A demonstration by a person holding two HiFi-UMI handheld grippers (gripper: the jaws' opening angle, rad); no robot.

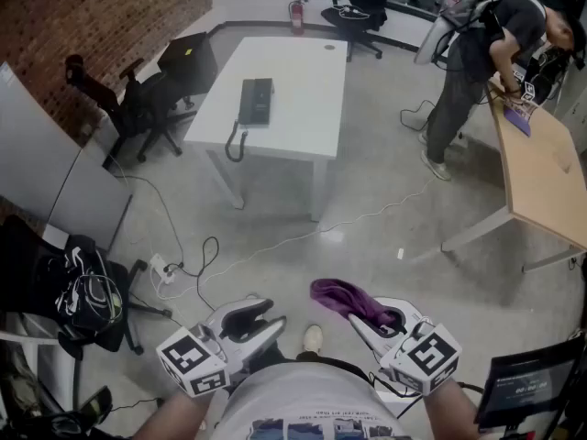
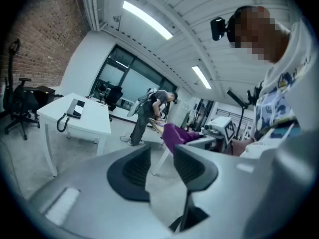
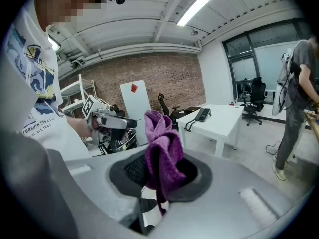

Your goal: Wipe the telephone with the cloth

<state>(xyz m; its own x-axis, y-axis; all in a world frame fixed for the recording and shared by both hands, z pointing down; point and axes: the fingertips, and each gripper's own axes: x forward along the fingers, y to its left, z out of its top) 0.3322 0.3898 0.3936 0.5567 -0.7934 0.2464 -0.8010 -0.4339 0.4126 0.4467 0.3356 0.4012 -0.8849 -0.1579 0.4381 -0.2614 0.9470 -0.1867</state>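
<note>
Closest of all, at the bottom edge of the head view, is the person's pale printed shirt, and just beyond it the two hand-held tools, each with its marker cube. On the person's left, the left gripper has its two dark pads spread, and its own view shows only bare floor in the gap between them. On the person's right, the right gripper is pinching the purple cloth; its own view shows the fabric bunched between the pads and standing up out of them in a loose fold. Both tools and the cloth are well apart from the white surface, over grey floor on its near side. On that surface lies the black telephone, flat, toward the surface's left edge, with its coiled cord hanging over the near left side. Left of the surface stand a black office chair and a dark box, with a brick wall behind them. Beyond the surface's far end is another office chair. Well to the right of the surface, a second person in dark clothes bends over a wooden table. On the floor between the surface and the left tool, cables trail from a white power strip.
</note>
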